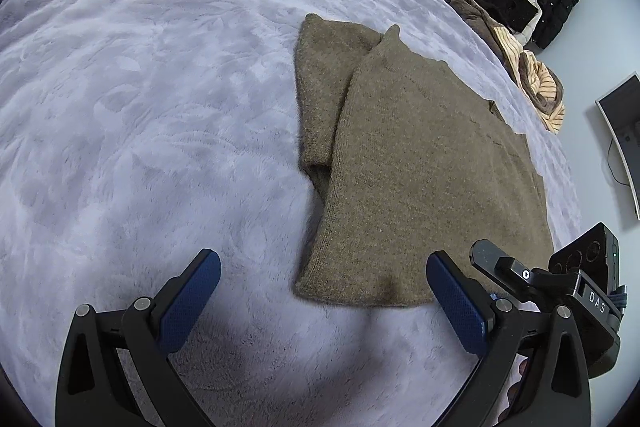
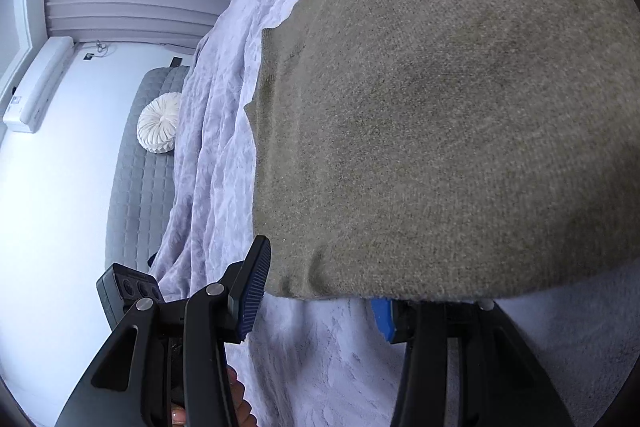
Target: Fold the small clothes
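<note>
Sweater [image 1: 420, 167], brown knit, lies flat on the lilac blanket [image 1: 140, 107] covering the bed, one sleeve [image 1: 324, 87] folded in along its left side. I judge I am at the hem, about to lift it for a fold toward the far collar; that calls for both tongs to close on the near edge together. My left gripper [image 1: 324, 301] stands apart and empty just before the hem. My right gripper [image 2: 320, 301] is also apart, unclamped, the hem edge draped over one finger.
</note>
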Tool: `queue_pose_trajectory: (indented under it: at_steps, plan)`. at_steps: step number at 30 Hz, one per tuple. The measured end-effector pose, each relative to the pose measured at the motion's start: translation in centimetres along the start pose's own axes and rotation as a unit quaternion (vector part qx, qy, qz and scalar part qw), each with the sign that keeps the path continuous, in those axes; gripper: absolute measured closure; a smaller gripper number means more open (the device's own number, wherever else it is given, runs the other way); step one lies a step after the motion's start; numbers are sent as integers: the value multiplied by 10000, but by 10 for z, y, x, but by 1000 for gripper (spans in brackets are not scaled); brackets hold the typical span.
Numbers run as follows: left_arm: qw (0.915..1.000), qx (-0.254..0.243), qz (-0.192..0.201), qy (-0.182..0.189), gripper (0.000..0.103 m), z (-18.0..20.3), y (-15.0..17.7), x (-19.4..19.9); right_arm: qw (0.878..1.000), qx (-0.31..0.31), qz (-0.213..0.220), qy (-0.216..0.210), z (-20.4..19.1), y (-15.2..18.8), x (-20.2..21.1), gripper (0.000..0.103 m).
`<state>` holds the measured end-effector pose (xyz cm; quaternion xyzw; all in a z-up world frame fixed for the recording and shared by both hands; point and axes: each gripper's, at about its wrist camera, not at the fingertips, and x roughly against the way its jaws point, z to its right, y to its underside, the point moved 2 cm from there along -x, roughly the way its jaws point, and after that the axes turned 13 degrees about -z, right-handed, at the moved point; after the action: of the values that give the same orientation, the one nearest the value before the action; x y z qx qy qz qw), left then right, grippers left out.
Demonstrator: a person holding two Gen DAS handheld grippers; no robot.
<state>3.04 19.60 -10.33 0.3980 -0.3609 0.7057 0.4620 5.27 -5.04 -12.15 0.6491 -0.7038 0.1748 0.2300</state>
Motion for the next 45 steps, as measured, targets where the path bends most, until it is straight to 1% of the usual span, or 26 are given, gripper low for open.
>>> queue_pose_trajectory:
  at_steps: [5,9,12,13,14,15,17,20,21,23,26,27,28,30,31,32,33,34,35,36,37,39,40,41,43,45]
  plan:
    - [9992,135,82,356,0,-14,-4,10,9997,-5,-226,-32,-1,10,5,51]
    - [9981,284,133,525,0,-23,-7,14,10000,-39,-54,5,2,11,3,51]
    - [9959,300,83,850,0,-23,-8,13,9994,-185,152,-237,1,-1,-5,51]
    - [9945,280,50,1011,0,-21,-8,11,9991,-232,176,-294,1,-5,-8,63]
    - [9918,285,-16,1244,0,-21,-11,9,9986,-304,192,-398,1,-10,-10,75]
    - [9892,316,-65,1431,0,-21,-12,7,9975,-348,197,-578,0,-14,-10,95]
    - [9788,444,-212,1989,0,-22,-20,-1,9964,-147,294,-778,-12,-20,-1,95]
    - [9607,566,-397,2688,0,-19,-39,-13,9952,367,435,-802,-35,-25,20,95]
    - [9559,559,-455,2846,0,-16,-46,-18,9943,492,462,-828,-42,-27,26,95]
    - [9503,527,-578,3012,0,-7,-64,-28,9933,636,477,-844,-50,-29,33,95]
    - [9481,416,-572,3100,0,9,-88,-36,9934,790,399,-722,-55,-28,35,95]
    - [9478,350,-576,3117,0,16,-95,-37,9938,814,346,-670,-54,-27,33,95]
    - [9495,274,-596,3068,0,25,-100,-39,9944,829,276,-589,-52,-25,30,95]
    - [9616,40,-668,2663,1,43,-109,-46,9959,830,90,-356,-45,-20,21,95]
    - [9694,-89,-718,2347,3,52,-109,-52,9964,813,-88,-224,-39,-17,16,95]
    - [9736,-162,-764,2144,16,56,-111,-56,9965,772,-291,-103,-33,-13,10,94]
    - [9775,-227,-838,1925,30,59,-110,-61,9960,731,-523,11,-27,-9,6,91]
    - [9823,-276,-883,1627,38,60,-111,-66,9944,721,-747,196,-23,-5,5,91]
    - [9857,-330,-893,1388,56,60,-111,-69,9920,773,-908,414,-21,-2,8,91]
    - [9875,-385,-892,1240,68,59,-111,-71,9894,892,-989,579,-21,2,15,91]
    - [9882,-419,-866,1193,69,56,-111,-71,9876,1034,-984,656,-23,4,25,91]
    - [9885,-384,-805,1225,77,52,-111,-69,9858,1319,-711,760,-29,1,53,91]
    - [9893,-383,-756,1186,77,53,-111,-66,9853,1436,-400,839,-32,-5,70,91]
    - [9905,-411,-690,1115,80,54,-111,-63,9838,1503,-60,973,-34,-12,85,91]
    - [9923,-536,-572,958,80,62,-111,-56,9789,1456,414,1370,-33,-35,104,91]
    - [9931,-675,-416,859,80,75,-111,-44,9759,1390,623,1565,-25,-61,105,93]
